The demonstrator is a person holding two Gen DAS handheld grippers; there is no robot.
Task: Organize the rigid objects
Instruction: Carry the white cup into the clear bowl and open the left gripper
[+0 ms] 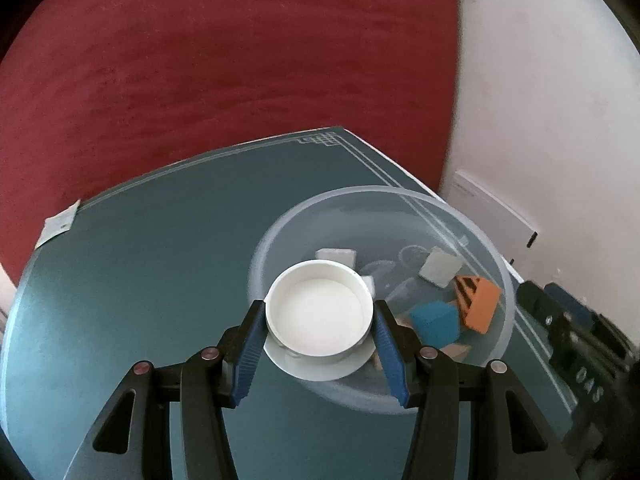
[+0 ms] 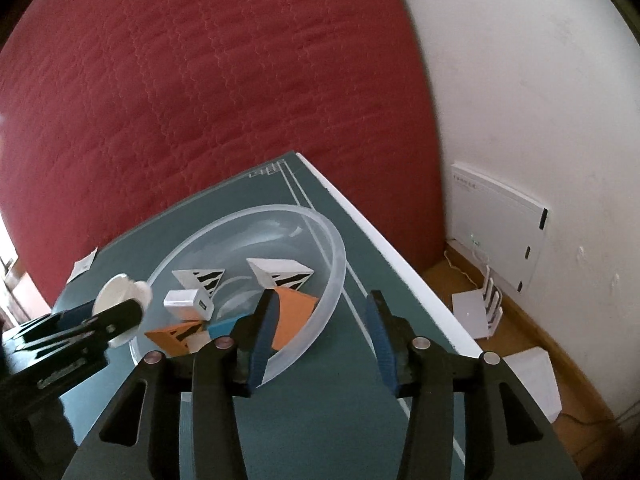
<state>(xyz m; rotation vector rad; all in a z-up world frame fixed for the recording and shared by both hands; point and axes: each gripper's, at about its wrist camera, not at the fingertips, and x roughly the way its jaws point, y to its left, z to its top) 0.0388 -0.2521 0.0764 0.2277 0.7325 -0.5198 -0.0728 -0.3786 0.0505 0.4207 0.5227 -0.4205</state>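
Observation:
A white round cup (image 1: pixel 320 312) with a wider flange beneath it sits between the blue pads of my left gripper (image 1: pixel 319 305), which is shut on its sides. It hangs over the near left rim of a clear plastic bowl (image 1: pixel 480 236). Inside the bowl lie a blue block (image 1: pixel 434 322), an orange striped wedge (image 1: pixel 480 304) and white blocks (image 1: pixel 440 268). In the right wrist view my right gripper (image 2: pixel 322 294) stands open and empty over the bowl's near right rim (image 2: pixel 340 256). The left gripper (image 2: pixel 116 306) with the cup (image 2: pixel 116 286) shows at the left there.
The bowl stands on a teal table (image 1: pixel 160 260) near its right edge (image 2: pixel 400 264). A red bedcover (image 1: pixel 240 60) fills the background. A paper slip (image 1: pixel 58 224) lies at the table's far left. On the floor to the right are a white router (image 2: pixel 480 312) and a wall panel (image 2: pixel 496 224).

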